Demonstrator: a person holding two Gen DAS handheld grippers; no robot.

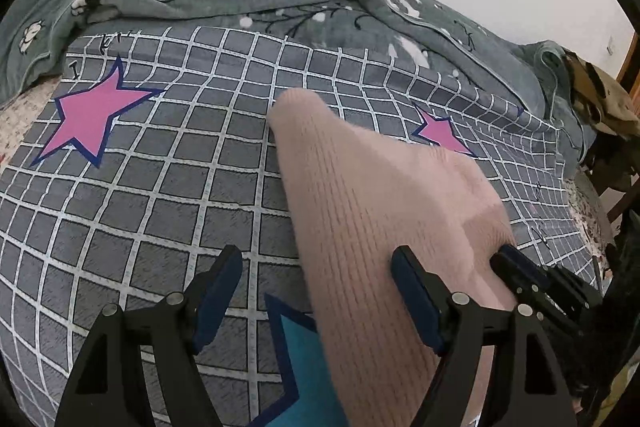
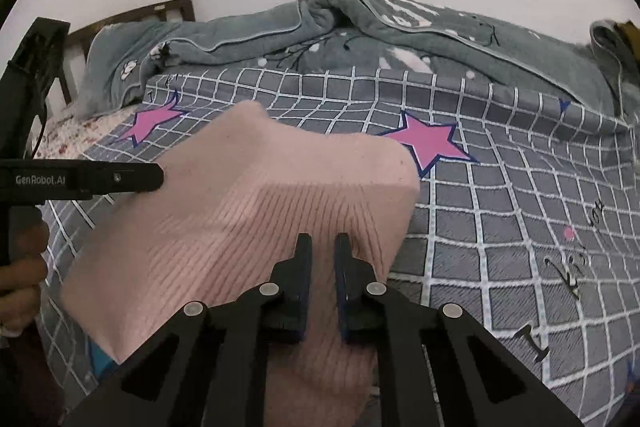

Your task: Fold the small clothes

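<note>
Two views differ: right gripper (image 2: 323, 247) pinches the pink knit (image 2: 248, 211); left gripper (image 1: 316, 267) gapes wide, holding nothing.

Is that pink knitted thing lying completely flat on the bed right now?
No: the pink knitted garment is lifted off the checked bedsheet, with the right gripper pinching its near edge so it drapes and bends.

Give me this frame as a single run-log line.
stage: mid-fold | item: pink knit garment on checked bedsheet | left hand-held gripper: open, straddling garment edge | right hand-held gripper: shut on garment
</note>
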